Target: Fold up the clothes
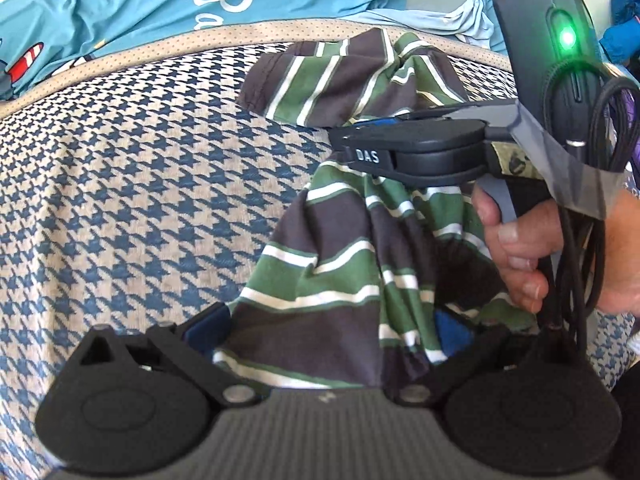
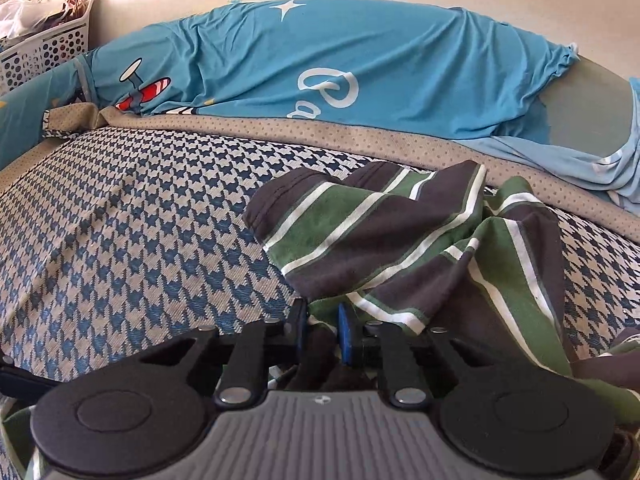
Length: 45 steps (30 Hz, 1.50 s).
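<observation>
Striped shirt (image 2: 400, 240) is looking like soft matt knit; houndstooth cover (image 2: 140, 220) is showing coarse weave; gripper (image 2: 323, 334) is showing matt black plastic.

A bed covered in a blue-and-beige houndstooth spread (image 2: 140, 216), edged with a dotted beige border (image 2: 360, 136), carries a crumpled striped garment (image 2: 384, 224) (green, dark grey and white), part of which rests directly on the spread. Beyond the border, a turquoise printed cloth (image 2: 360, 60) lies draped over a long, rounded shape along the wall.
</observation>
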### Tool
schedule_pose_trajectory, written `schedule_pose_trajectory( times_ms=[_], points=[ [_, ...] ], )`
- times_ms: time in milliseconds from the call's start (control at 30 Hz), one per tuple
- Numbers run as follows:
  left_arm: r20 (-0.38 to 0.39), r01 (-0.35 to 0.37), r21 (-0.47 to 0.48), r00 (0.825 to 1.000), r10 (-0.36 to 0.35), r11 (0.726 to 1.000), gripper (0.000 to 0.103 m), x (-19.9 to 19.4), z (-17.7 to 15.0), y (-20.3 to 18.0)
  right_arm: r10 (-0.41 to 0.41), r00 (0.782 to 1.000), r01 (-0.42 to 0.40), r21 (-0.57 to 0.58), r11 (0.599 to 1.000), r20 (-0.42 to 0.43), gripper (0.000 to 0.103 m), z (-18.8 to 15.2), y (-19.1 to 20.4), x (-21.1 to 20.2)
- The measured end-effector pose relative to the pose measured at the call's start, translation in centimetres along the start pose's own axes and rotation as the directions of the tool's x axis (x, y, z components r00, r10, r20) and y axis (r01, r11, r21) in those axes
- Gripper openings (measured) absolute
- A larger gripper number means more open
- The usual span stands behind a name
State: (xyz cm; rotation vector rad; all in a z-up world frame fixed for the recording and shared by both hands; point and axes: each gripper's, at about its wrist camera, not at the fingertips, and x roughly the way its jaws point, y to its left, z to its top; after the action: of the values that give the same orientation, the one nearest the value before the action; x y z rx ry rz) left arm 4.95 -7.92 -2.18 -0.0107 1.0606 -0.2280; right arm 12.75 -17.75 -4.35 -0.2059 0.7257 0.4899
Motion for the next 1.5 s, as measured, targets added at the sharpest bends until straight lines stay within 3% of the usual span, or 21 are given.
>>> schedule_pose_trajectory(
  times_ms=[200, 367, 433, 567, 767, 1033, 1100, 1200, 1267, 1333, 1433, 1500],
  points=[
    [0.036, -0.051, 0.003, 0.998, 0.051, 0.999, 0.103, -1.5, 0.0, 0.9, -0.014, 1.0, 0.014, -0.003, 1.0, 0.013, 0.009, -0.2, 0.1, -0.1],
    [0.121, 0.015, -0.119, 0.993, -0.001, 0.993, 0.103, -4.0, -0.2, 4.4, -0.012, 1.0, 0.011, 0.008, 1.0, 0.025, 0.009, 0.0, 0.3, -0.2],
    [0.148, 0.025, -0.199, 0.989, 0.005, 0.98, 0.103, -4.5, 0.0, 6.2, -0.003, 0.999, 0.002, 0.028, 1.0, 0.035, 0.009, 0.3, 0.4, -0.3],
    [0.163, -0.042, -0.346, 0.981, 0.104, 0.937, 0.103, -4.6, 0.6, 9.6, 0.041, 0.997, -0.048, 0.109, 0.993, 0.061, 0.008, 1.0, 0.3, -0.7],
    [0.163, -0.076, -0.45, 0.973, 0.165, 0.89, 0.103, -6.4, -0.6, 13.4, 0.159, 0.982, -0.176, 0.182, 0.967, 0.101, 0.008, 1.9, 2.6, -0.7],
    [0.184, -0.116, -0.468, 0.957, 0.225, 0.876, 0.103, -7.7, -0.3, 14.8, 0.308, 0.943, -0.322, 0.103, 0.941, 0.127, 0.008, 2.0, 8.3, -1.2],
    [0.191, -0.123, -0.477, 0.952, 0.239, 0.87, 0.103, -7.9, -0.1, 15.2, 0.364, 0.921, -0.377, 0.075, 0.923, 0.138, 0.008, 1.9, 9.5, -1.7],
    [0.201, -0.147, -0.494, 0.94, 0.277, 0.857, 0.103, -8.5, 0.0, 15.8, 0.477, 0.871, -0.482, 0.019, 0.876, 0.121, 0.008, 1.6, 11.6, -2.4],
    [0.205, -0.159, -0.51, 0.932, 0.298, 0.845, 0.103, -8.7, 0.0, 16.2, 0.541, 0.836, -0.54, -0.034, 0.841, 0.092, 0.008, 1.1, 13.0, -3.0],
    [0.2, -0.161, -0.518, 0.932, 0.302, 0.84, 0.103, -8.5, 0.0, 16.5, 0.579, 0.815, -0.574, -0.084, 0.814, 0.042, 0.013, 0.6, 14.4, -3.3],
    [0.185, -0.163, -0.517, 0.937, 0.295, 0.84, 0.103, -8.0, 0.0, 16.5, 0.569, 0.822, -0.562, -0.159, 0.812, 0.004, 0.018, 0.2, 15.3, -3.9],
    [0.178, -0.165, -0.508, 0.94, 0.29, 0.845, 0.103, -7.5, 0.2, 16.3, 0.549, 0.836, -0.54, -0.148, 0.828, 0.019, 0.02, 0.4, 14.1, -4.3]
  ],
)
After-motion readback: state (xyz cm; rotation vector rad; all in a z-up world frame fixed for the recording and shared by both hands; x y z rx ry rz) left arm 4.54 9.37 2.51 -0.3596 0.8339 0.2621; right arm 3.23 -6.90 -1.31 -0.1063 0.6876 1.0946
